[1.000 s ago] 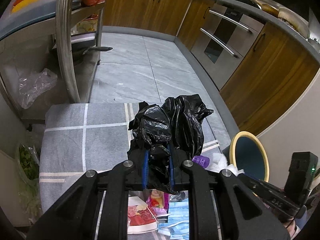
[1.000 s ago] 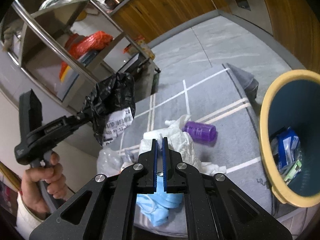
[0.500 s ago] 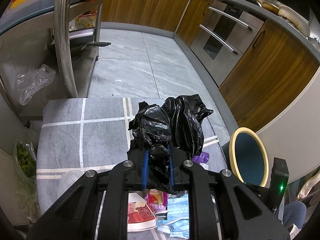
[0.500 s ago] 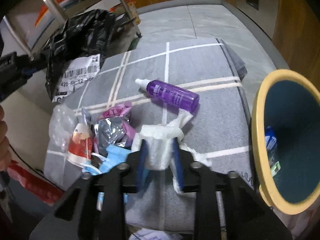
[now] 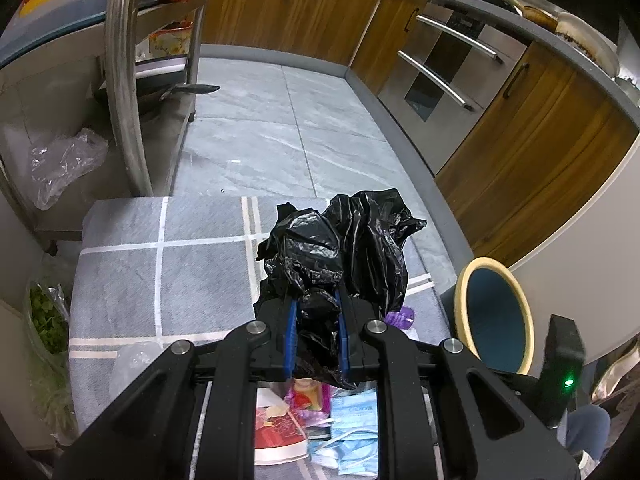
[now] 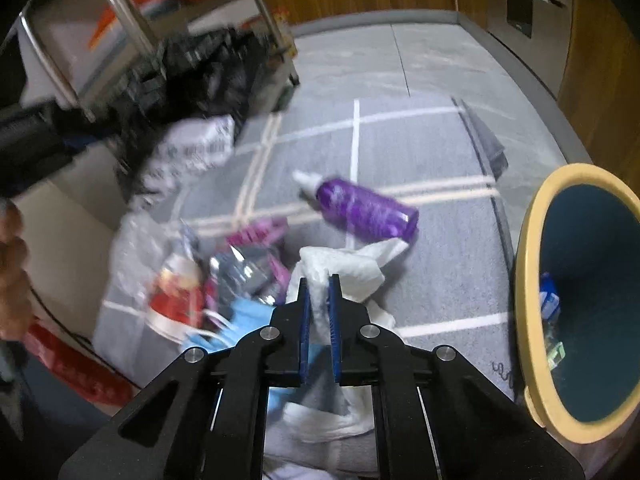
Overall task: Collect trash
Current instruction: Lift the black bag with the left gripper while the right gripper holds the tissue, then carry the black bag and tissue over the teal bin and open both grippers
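My left gripper [image 5: 316, 304] is shut on a crumpled black plastic bag [image 5: 348, 248], held above the grey mat [image 5: 128, 272]. In the right wrist view the same bag [image 6: 208, 68] appears blurred at upper left, with a white label [image 6: 196, 148]. My right gripper [image 6: 319, 284] points down at the trash pile, its jaws closing with a crumpled white tissue [image 6: 352, 264] pinched between the blue pads. A purple bottle [image 6: 364, 208] lies on its side just beyond. Blue face masks [image 6: 248, 312] and a red-and-white wrapper [image 6: 176, 296] lie left of the tissue.
A blue bin with a yellow rim [image 6: 532, 264] stands at the mat's right edge and holds some trash. A metal rack [image 5: 124, 80] stands at the far left. Wooden cabinets and an oven [image 5: 440, 76] line the tiled floor. A person's hand [image 6: 12, 272] shows at the left edge.
My right gripper dropped toward the pile, rolled, opened around the white tissue and has closed in on it. The left gripper kept still with the black bag.
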`<state>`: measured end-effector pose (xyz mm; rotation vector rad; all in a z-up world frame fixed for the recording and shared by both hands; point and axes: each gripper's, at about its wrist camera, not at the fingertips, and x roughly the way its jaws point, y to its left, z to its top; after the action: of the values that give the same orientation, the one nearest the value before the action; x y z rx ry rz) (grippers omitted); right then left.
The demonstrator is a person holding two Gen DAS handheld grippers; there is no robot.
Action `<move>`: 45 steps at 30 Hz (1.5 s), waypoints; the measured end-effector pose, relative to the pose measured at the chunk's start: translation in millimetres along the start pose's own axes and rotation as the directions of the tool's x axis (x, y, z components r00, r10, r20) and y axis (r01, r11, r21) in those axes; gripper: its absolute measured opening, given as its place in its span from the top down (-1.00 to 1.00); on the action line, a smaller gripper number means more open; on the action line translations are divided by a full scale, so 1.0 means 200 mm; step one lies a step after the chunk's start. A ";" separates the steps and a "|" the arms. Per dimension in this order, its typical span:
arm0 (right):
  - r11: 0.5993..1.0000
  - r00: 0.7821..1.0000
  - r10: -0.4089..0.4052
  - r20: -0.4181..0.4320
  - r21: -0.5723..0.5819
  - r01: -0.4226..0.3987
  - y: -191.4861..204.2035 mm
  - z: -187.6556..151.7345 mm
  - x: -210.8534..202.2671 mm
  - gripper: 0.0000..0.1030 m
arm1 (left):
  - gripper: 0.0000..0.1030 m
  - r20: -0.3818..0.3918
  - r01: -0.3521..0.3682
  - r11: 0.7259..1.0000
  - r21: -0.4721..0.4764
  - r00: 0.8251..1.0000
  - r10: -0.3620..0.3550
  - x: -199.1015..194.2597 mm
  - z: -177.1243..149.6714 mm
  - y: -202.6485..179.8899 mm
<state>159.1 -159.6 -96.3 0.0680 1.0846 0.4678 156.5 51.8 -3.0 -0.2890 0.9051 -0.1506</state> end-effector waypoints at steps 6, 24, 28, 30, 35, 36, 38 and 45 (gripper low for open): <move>0.997 0.989 0.067 0.132 0.035 -0.072 -0.02 0.06 -0.22 0.83 | 0.72 0.014 0.029 0.999 0.024 0.999 -0.029 -0.01 0.02 -0.10; 0.978 0.954 -0.127 0.273 0.194 0.075 -0.46 -0.13 -0.73 0.83 | 0.72 -0.038 0.105 0.980 0.167 0.994 -0.100 0.10 -0.04 -0.60; 0.966 0.943 -0.188 0.273 0.227 0.126 -0.57 -0.20 -0.79 0.83 | 0.72 -0.058 0.123 0.969 0.213 0.992 -0.113 0.14 -0.08 -0.74; 0.958 0.938 -0.215 0.273 0.244 0.148 -0.63 -0.23 -0.82 0.83 | 0.72 -0.073 0.131 0.963 0.235 0.990 -0.117 0.17 -0.11 -0.81; 0.944 0.930 -0.238 0.279 0.290 0.155 -0.74 -0.29 -0.85 0.83 | 0.72 -0.100 0.140 0.951 0.275 0.988 -0.117 0.23 -0.16 -0.92; 0.941 0.929 -0.242 0.279 0.299 0.156 -0.76 -0.30 -0.85 0.83 | 0.72 -0.104 0.140 0.950 0.280 0.988 -0.115 0.24 -0.17 -0.94; 0.937 0.930 -0.243 0.276 0.315 0.151 -0.80 -0.32 -0.85 0.83 | 0.72 -0.113 0.142 0.947 0.288 0.987 -0.114 0.26 -0.18 -0.97; 0.925 0.941 -0.236 0.243 0.354 0.140 -0.91 -0.33 -0.78 0.82 | 0.71 -0.138 0.134 0.944 0.301 0.986 -0.096 0.35 -0.19 -1.02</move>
<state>103.3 -396.9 -48.3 0.3158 0.8684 0.0896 166.5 -166.1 -14.9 -0.0405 0.9698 -0.4184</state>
